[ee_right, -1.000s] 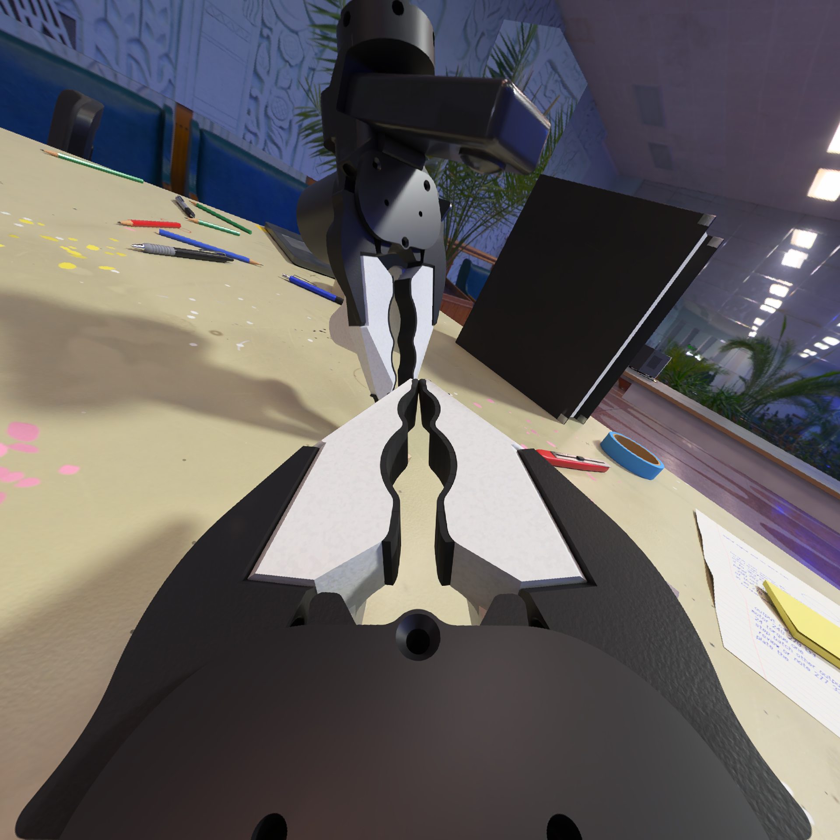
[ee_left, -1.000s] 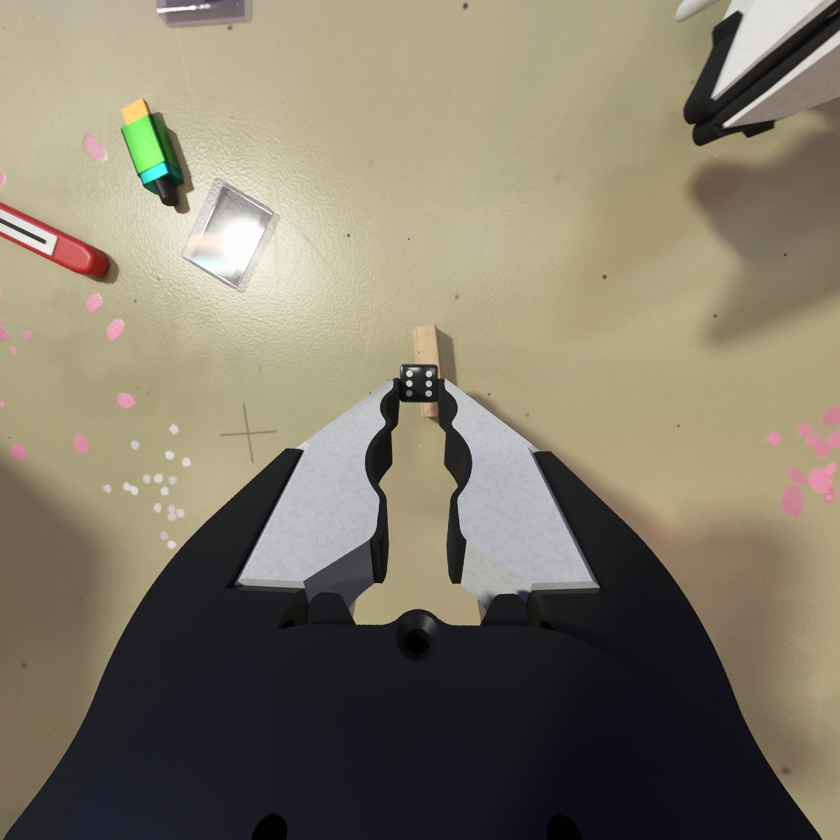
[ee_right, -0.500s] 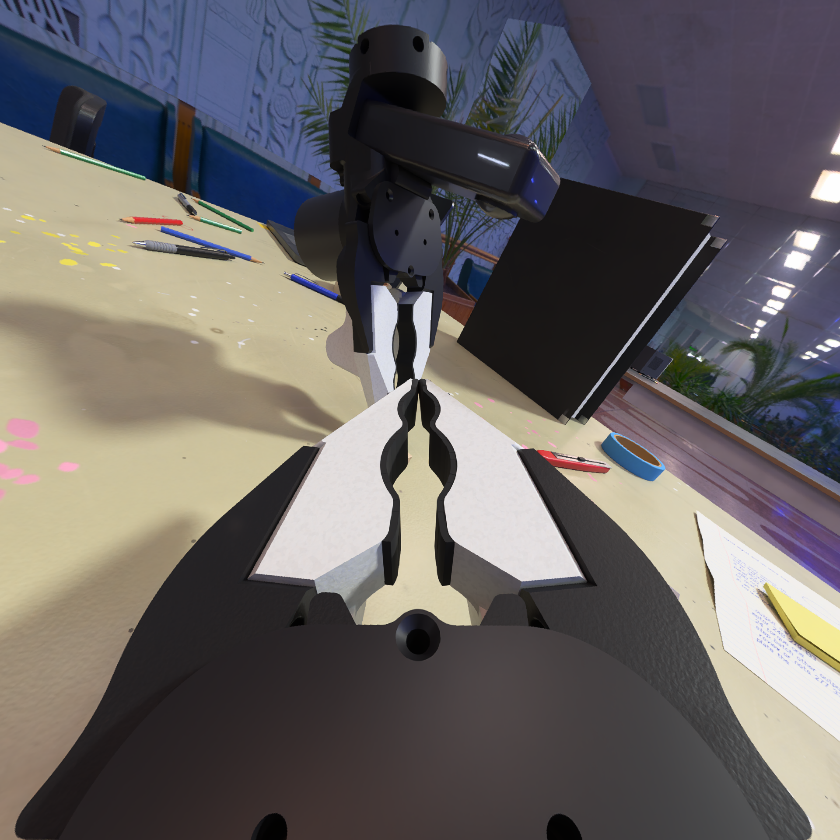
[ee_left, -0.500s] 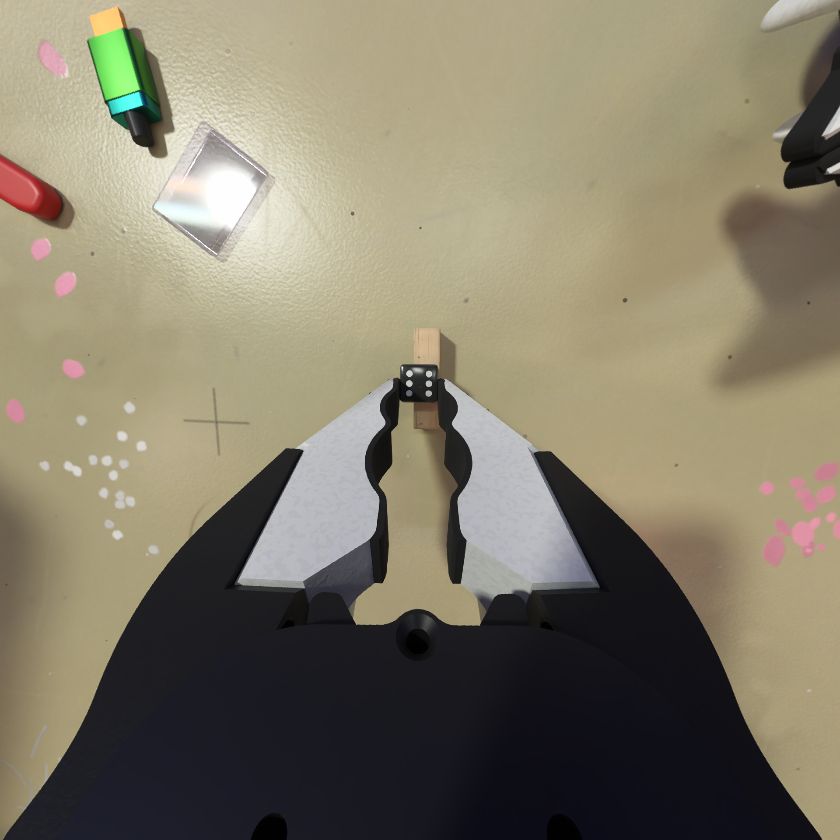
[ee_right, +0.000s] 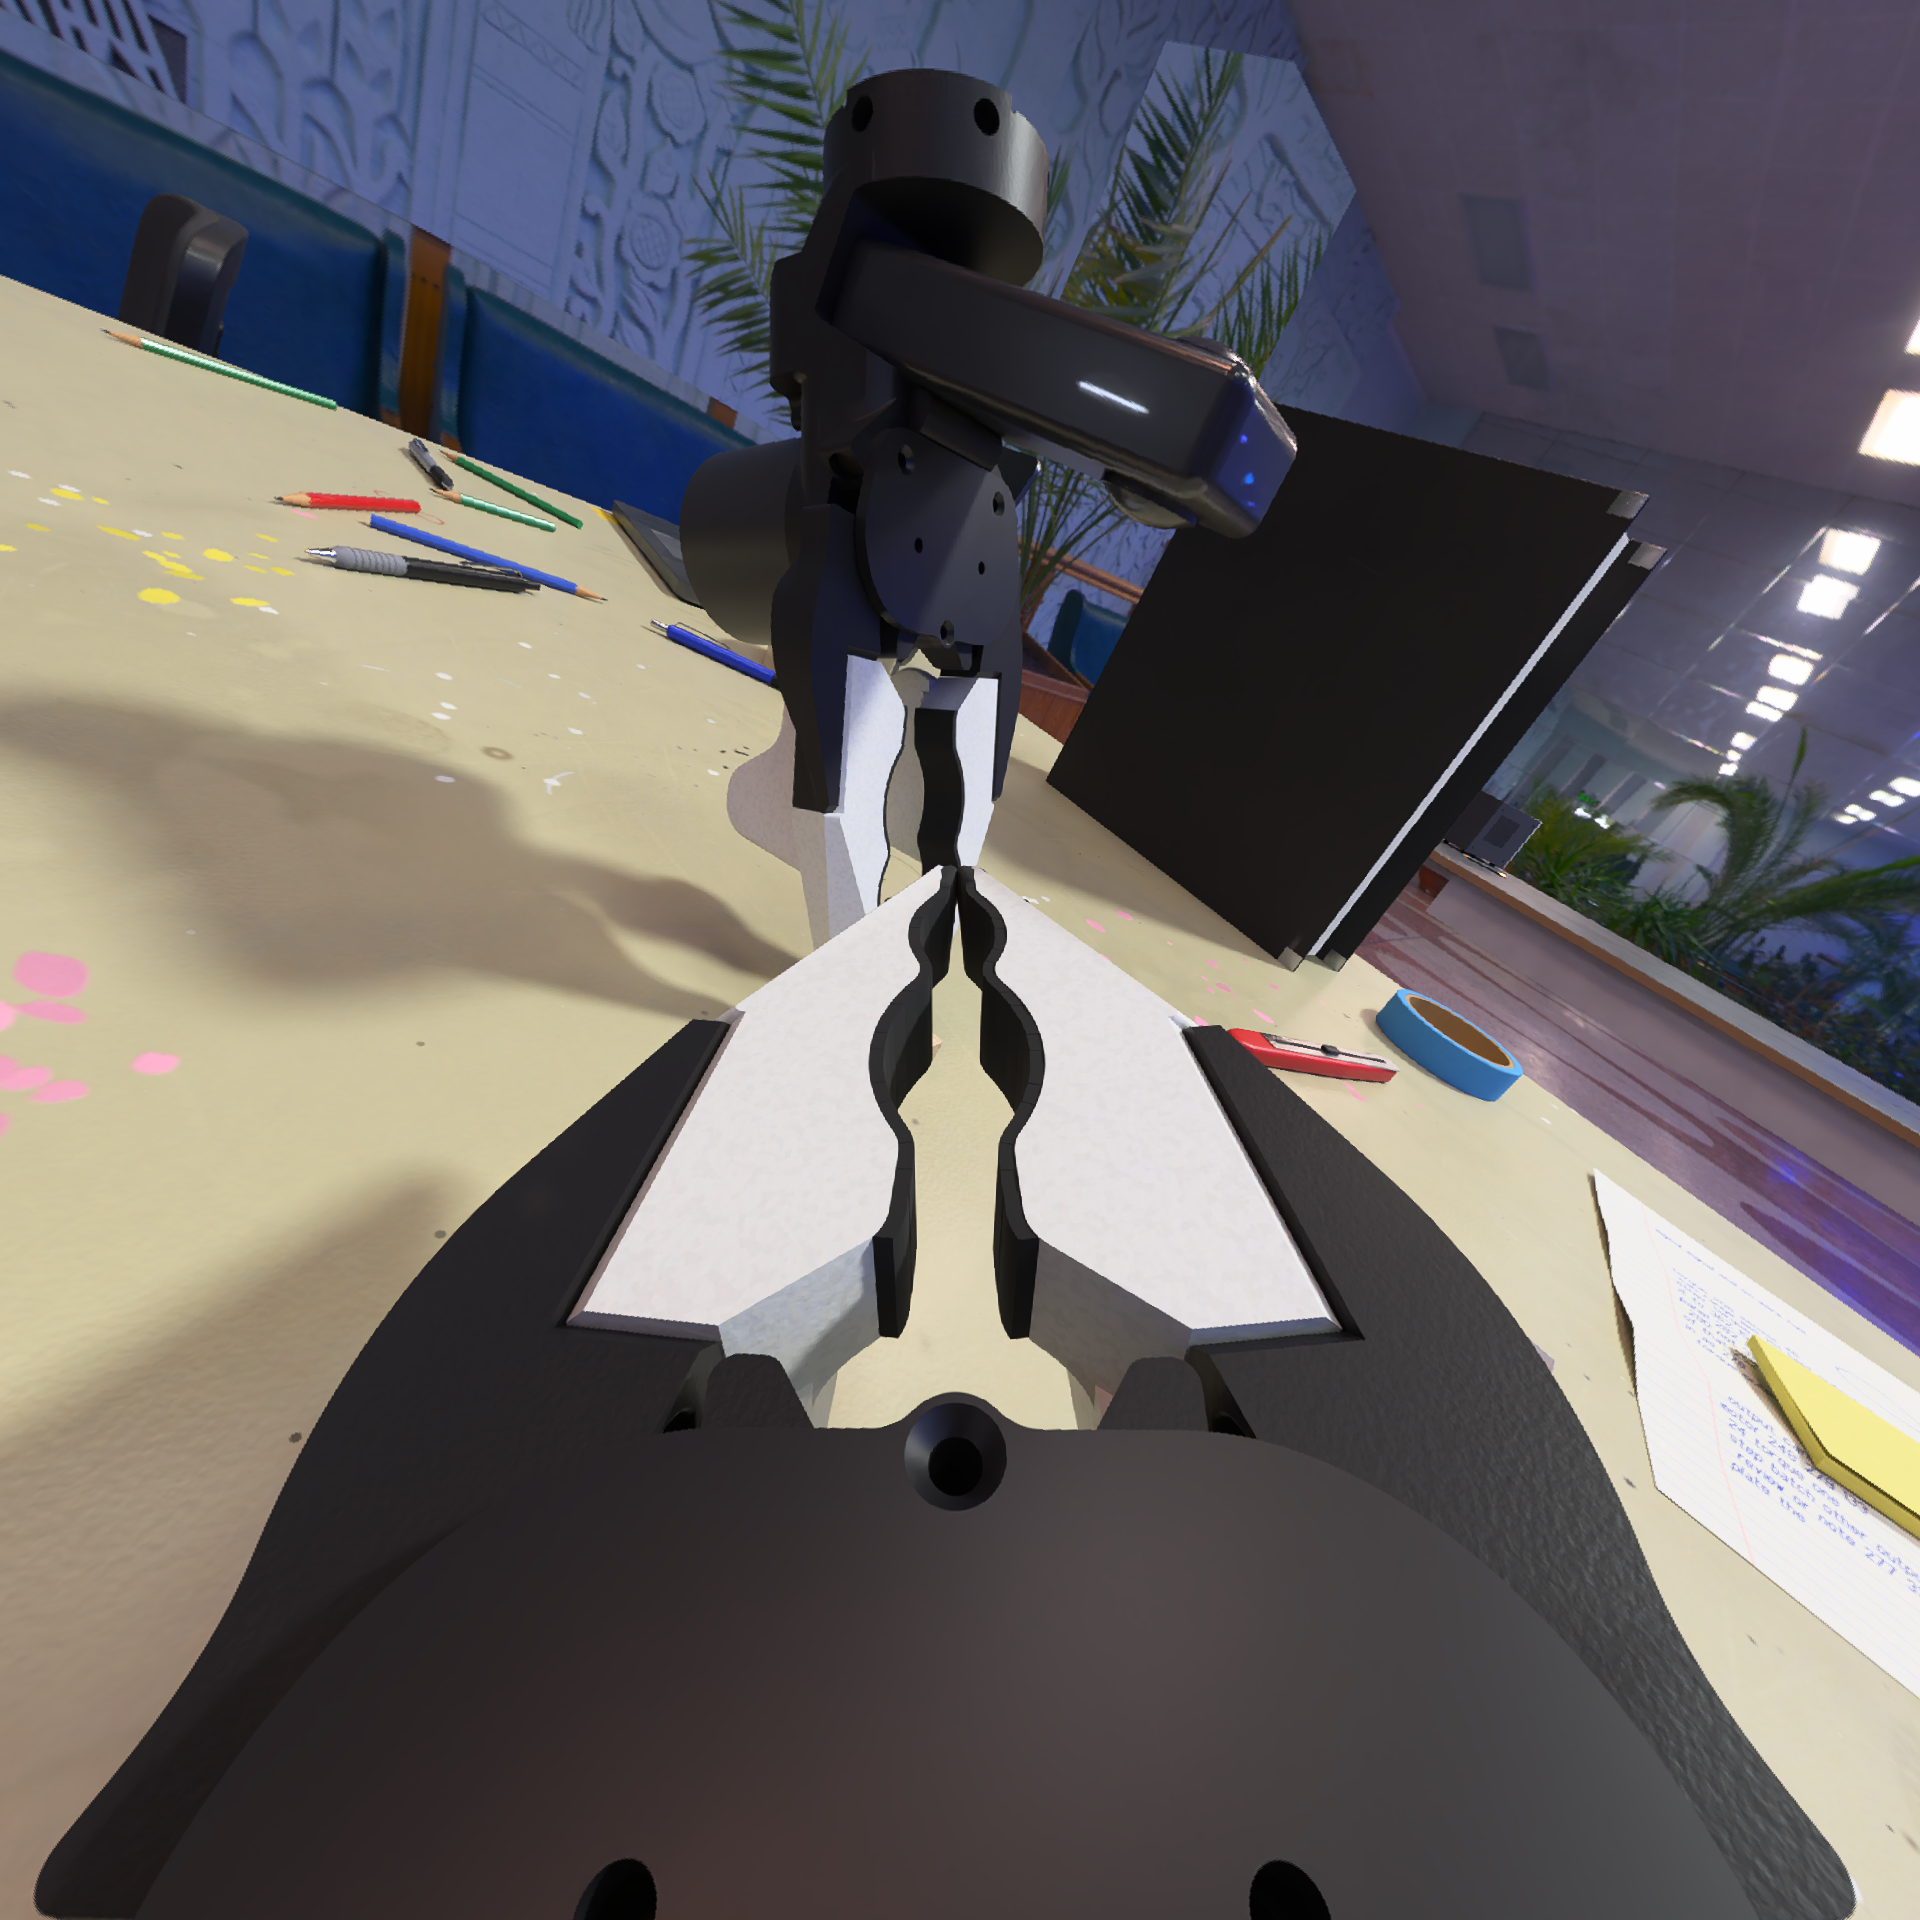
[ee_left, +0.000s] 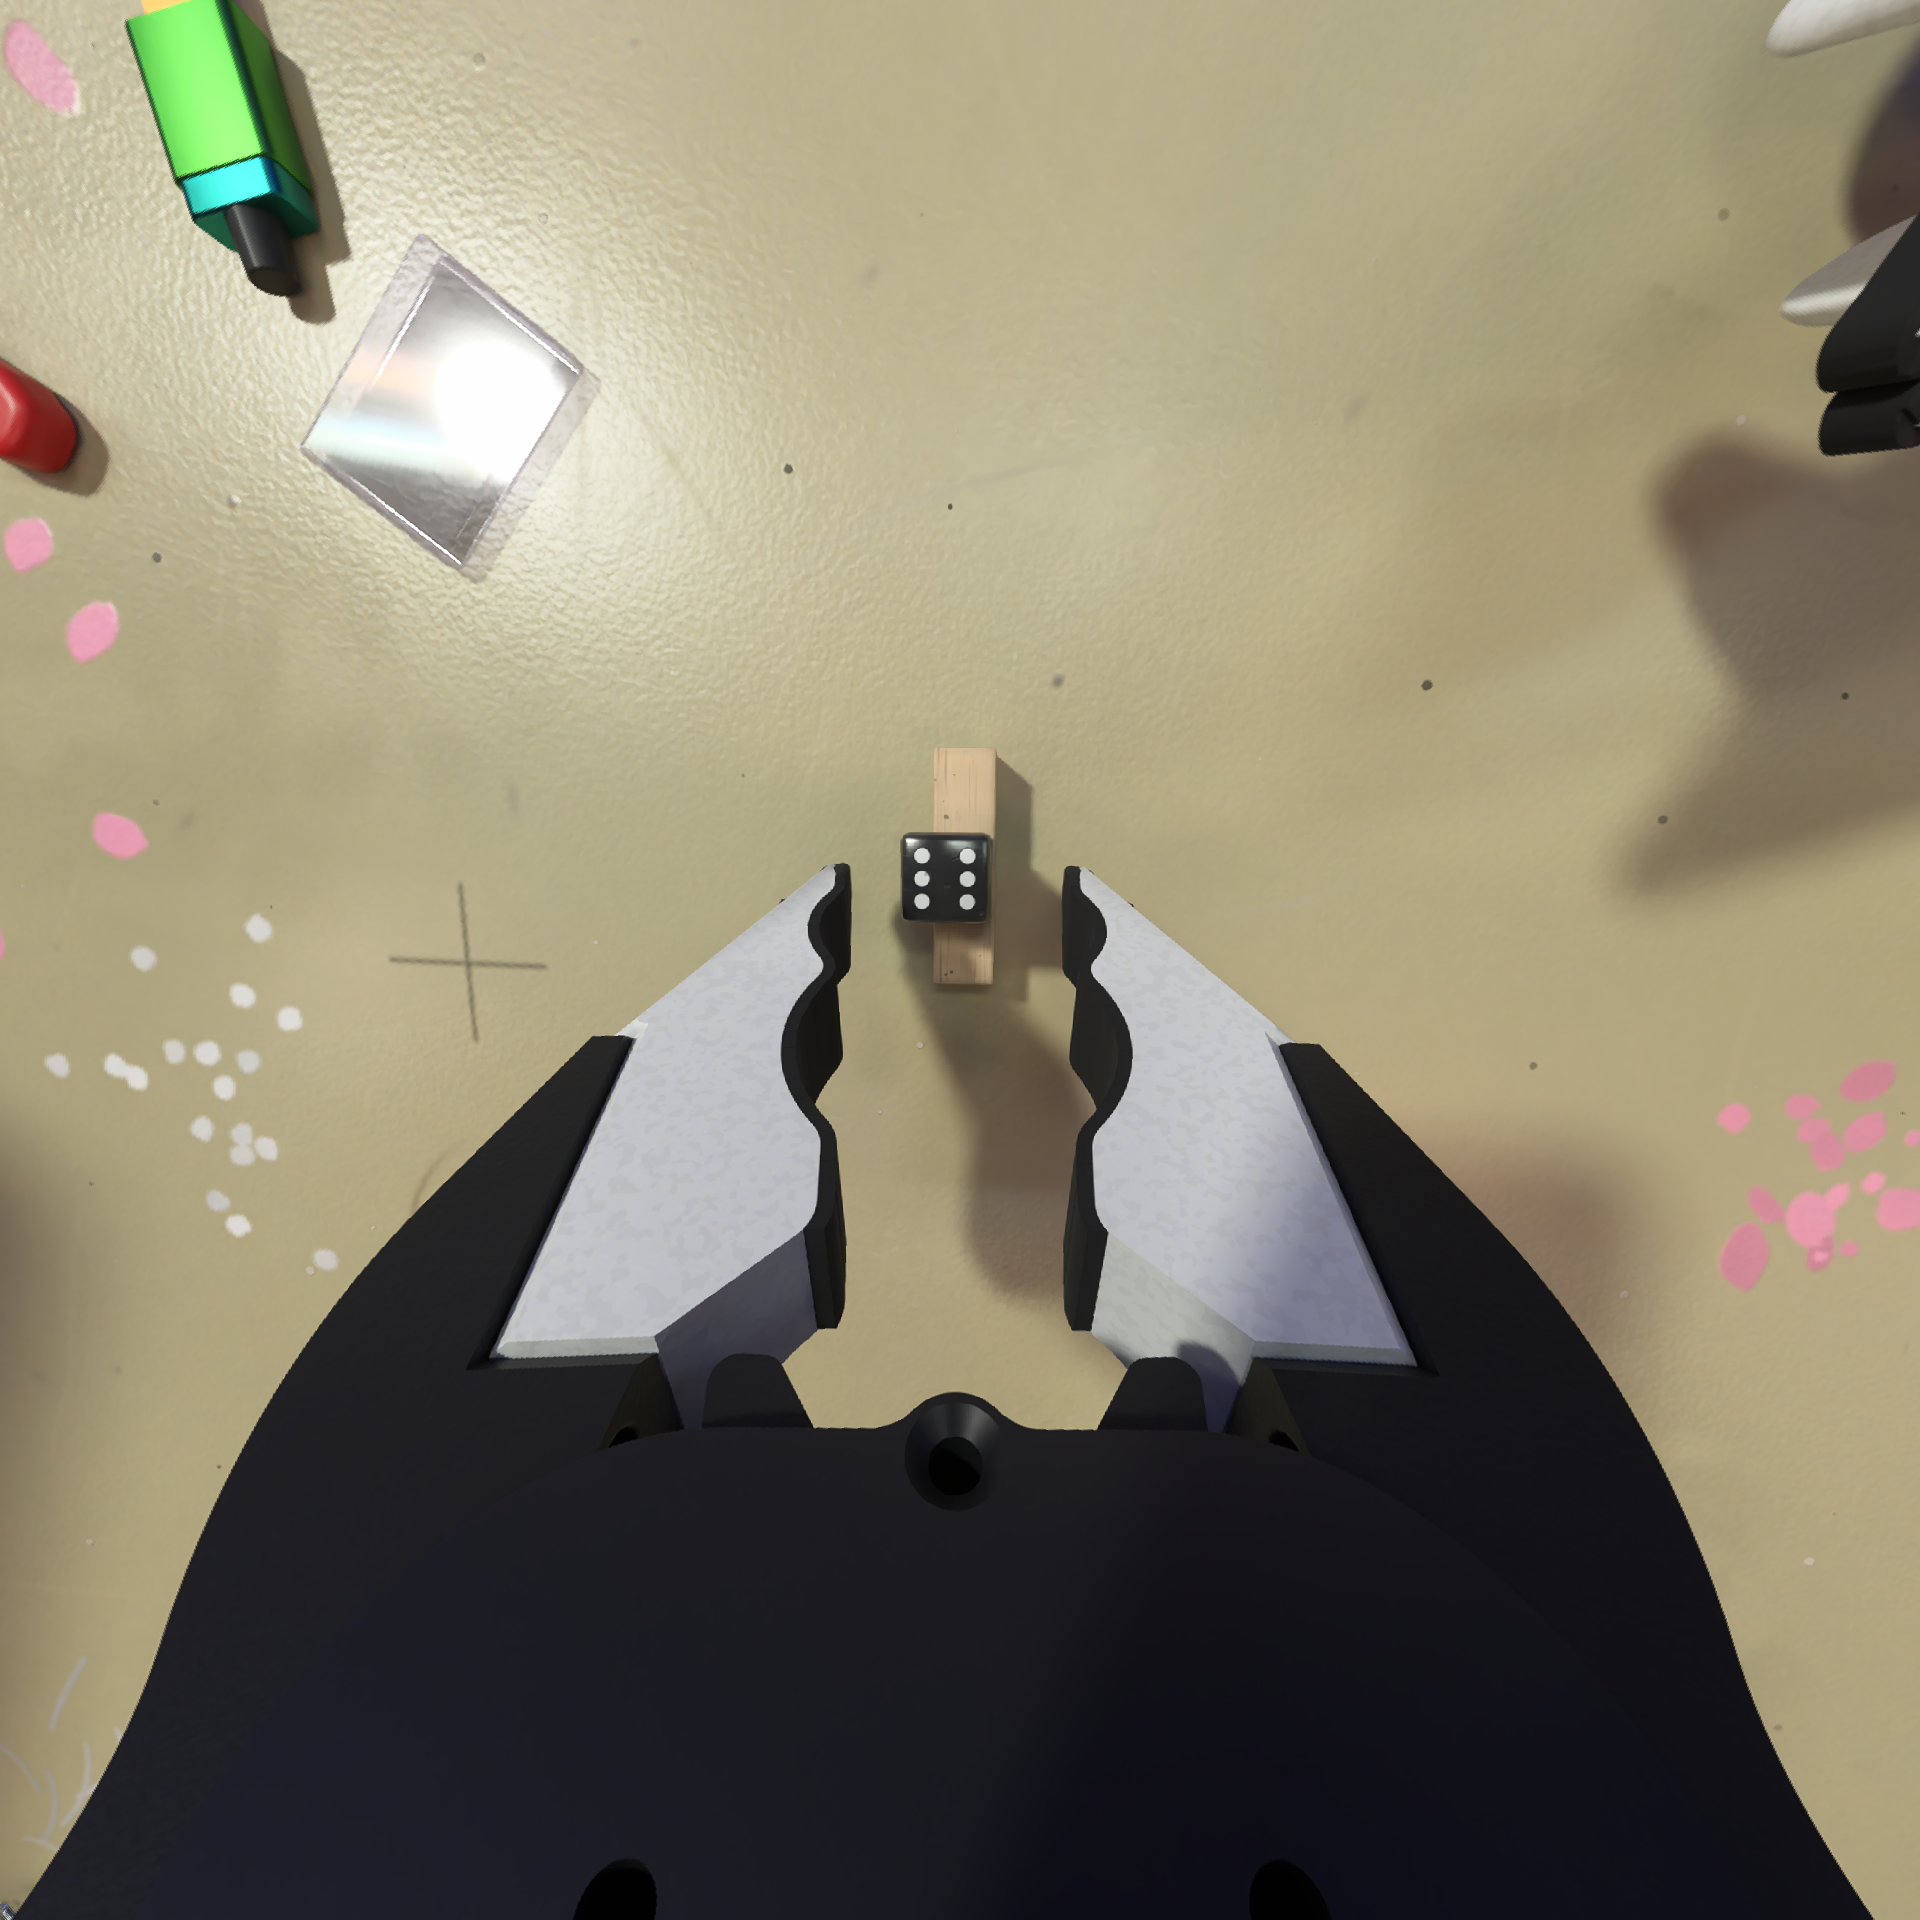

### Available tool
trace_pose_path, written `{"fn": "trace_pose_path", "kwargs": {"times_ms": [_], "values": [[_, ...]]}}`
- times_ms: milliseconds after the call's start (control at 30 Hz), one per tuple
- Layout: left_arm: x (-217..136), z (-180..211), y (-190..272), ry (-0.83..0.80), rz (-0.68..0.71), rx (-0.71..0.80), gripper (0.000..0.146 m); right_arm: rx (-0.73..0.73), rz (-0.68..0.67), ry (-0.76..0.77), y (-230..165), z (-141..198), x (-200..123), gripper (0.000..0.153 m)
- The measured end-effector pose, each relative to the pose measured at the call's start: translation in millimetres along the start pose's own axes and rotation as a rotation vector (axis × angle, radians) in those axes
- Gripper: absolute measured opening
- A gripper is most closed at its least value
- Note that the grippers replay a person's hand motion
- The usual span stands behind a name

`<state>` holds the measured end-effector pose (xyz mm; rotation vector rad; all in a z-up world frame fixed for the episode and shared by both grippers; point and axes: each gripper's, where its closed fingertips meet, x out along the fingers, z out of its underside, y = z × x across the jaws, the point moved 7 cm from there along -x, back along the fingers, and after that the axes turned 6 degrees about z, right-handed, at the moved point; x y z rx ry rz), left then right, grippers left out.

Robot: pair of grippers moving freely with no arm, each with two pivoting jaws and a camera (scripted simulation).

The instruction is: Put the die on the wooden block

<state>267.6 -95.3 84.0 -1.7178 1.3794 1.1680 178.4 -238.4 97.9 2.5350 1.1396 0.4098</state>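
A black die point(ee_left: 944, 878) with white pips lies on the small wooden block point(ee_left: 964, 790), which lies flat on the tan table. The die overhangs the block's left edge a little. My left gripper point(ee_left: 956, 875) is open directly above them, with a finger on each side of the die and not touching it. It also shows in the right wrist view point(ee_right: 920, 831), pointing down at the table. My right gripper point(ee_right: 956, 878) is shut and empty, low over the table, with its tips hiding the die and block. Part of it shows in the left wrist view point(ee_left: 1865, 343).
A green marker point(ee_left: 223, 135), a clear plastic square point(ee_left: 452, 400) and a red tool point(ee_left: 31, 416) lie to the far left. A black binder point(ee_right: 1340, 686), blue tape roll point(ee_right: 1449, 1039), red knife point(ee_right: 1309, 1055), several pencils point(ee_right: 447, 551) and a paper sheet point(ee_right: 1714, 1382) surround the right gripper.
My left gripper has opened and let go of the die, which stays on the wooden block. The right gripper has stayed shut and nearly still.
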Motion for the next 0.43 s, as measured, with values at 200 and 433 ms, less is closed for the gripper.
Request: {"fn": "trace_pose_path", "kwargs": {"times_ms": [200,433], "values": [[1,1,1,-0.007,0.018,-0.012,0.047,-0.001,-0.001,0.0,0,0,0,0.0],[-20,10,-4,0.088,0.007,-0.023,0.055,-0.001,-0.001,0.0,0,0,0,0.0]]}}
